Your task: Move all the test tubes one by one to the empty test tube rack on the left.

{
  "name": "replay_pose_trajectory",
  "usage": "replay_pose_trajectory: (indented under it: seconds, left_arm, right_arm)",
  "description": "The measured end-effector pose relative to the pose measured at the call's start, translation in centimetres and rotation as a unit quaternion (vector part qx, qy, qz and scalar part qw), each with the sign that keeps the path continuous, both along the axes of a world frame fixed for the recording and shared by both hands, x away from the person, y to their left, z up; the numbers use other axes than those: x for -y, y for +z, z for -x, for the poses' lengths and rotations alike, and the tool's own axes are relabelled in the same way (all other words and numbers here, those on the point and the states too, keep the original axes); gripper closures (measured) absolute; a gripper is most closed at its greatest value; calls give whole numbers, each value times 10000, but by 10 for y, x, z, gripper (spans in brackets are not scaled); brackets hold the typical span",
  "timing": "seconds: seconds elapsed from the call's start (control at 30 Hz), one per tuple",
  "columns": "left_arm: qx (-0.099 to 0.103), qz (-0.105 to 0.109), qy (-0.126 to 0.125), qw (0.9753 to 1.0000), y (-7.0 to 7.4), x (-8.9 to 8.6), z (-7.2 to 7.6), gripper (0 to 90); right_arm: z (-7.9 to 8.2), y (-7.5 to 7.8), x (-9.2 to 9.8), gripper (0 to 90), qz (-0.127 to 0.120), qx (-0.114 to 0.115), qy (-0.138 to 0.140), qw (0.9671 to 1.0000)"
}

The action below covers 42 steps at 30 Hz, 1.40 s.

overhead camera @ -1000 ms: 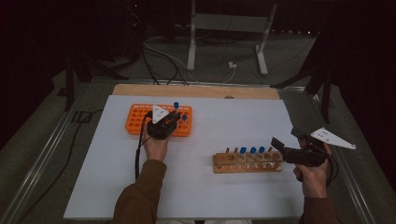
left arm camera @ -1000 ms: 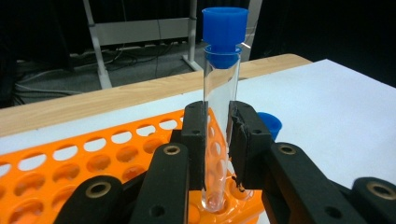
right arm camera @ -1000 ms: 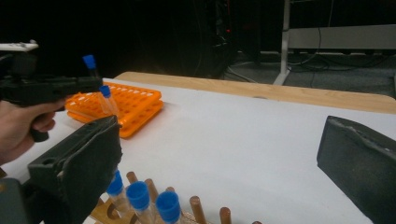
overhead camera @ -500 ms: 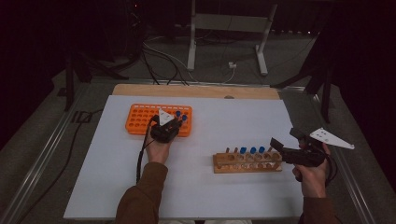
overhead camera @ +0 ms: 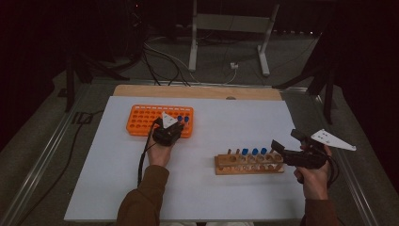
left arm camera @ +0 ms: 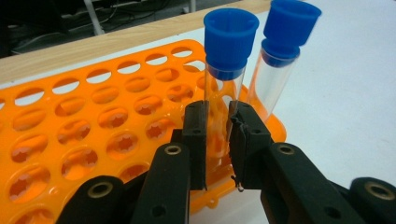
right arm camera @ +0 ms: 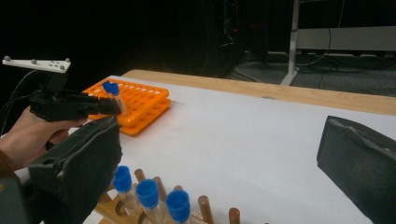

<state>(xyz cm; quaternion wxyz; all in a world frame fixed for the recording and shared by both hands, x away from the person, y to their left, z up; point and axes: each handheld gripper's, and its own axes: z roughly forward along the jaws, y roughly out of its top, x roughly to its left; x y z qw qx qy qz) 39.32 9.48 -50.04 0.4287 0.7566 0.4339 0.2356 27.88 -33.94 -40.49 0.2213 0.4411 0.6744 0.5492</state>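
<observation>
Left gripper (left arm camera: 217, 140) has its fingers (left arm camera: 196, 135) clamped on the clear wall of a blue-capped tube (left arm camera: 224, 88), gripping below the cap, about mid-body. Tube long axis is close to vertical, cap up, lower end down in a hole at the right end of the orange rack (left arm camera: 93, 126); whether the tip is fully seated cannot be told, since the fingers cover that part. A second capped tube (left arm camera: 280, 60) stands in the rack just beside the first, on its right in the left gripper view, leaning slightly away from it, cap also up, not touched by the fingers. In the high view the left gripper (overhead camera: 170, 128) sits over the near right part of the orange rack (overhead camera: 141, 120), which lies on the far left of the white counter (overhead camera: 226, 117), its long side running left to right; the left hand (overhead camera: 160, 153) reaches in from the near edge. Right gripper (overhead camera: 286, 146) is held by the right hand (overhead camera: 313, 176) at the near right of the counter, just beside the right end of the wooden rack (overhead camera: 249, 164), fingers spread wide with nothing between them; in the right gripper view both fingers (right arm camera: 79, 163) stand far apart with bare counter between. The wooden rack lies left to right and carries three blue-capped tubes (right arm camera: 149, 193) upright, caps up, in a row, with bare wooden pegs (right arm camera: 205, 207) beside them. The two racks are well apart.
</observation>
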Motion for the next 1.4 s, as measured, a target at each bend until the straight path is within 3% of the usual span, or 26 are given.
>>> replay_pose_trajectory:
  seconds: [0.13,0.2,0.3,0.47,0.6,0.67,0.87,0.93,1.17,1.37,1.4]
  left_arm:
    - [-50,25,-22,10000,1,-1,0,782]
    - [-156,268,-16,9995,0,-4,-1,750]
    - [-285,549,-43,9981,1,-10,1,611]
    - [-205,1001,37,9948,9,-27,14,523]
    - [-211,1222,-60,9923,20,-38,24,433]
    - [-98,1182,-70,9929,26,-42,32,356]
    - [81,1276,-63,9918,40,-54,55,125]
    - [153,1229,-6,9923,44,-56,62,27]
    - [331,992,10,9945,51,-63,85,9]
    - [341,880,-96,9955,48,-65,102,10]
    - [355,938,-93,9949,49,-66,103,10]
  right_arm:
    - [0,-1,-1,1,2,-18,6,10000]
    - [0,-1,-1,1,9,-23,13,10000]
    - [0,0,-1,1,73,-9,4,10000]
    - [-1,-1,-2,1,131,-62,-9,9999]
    - [-1,-3,-5,15,251,-92,35,9996]
    - [-1,-3,-7,41,315,-93,56,9994]
    - [-3,-9,-11,94,379,-189,146,9990]
    - [-4,-10,-11,159,373,-213,193,9989]
    - [-2,-20,-15,367,636,-222,397,9969]
    - [-3,-31,-21,576,805,-334,534,9948]
    - [-3,-33,-21,614,808,-353,572,9945]
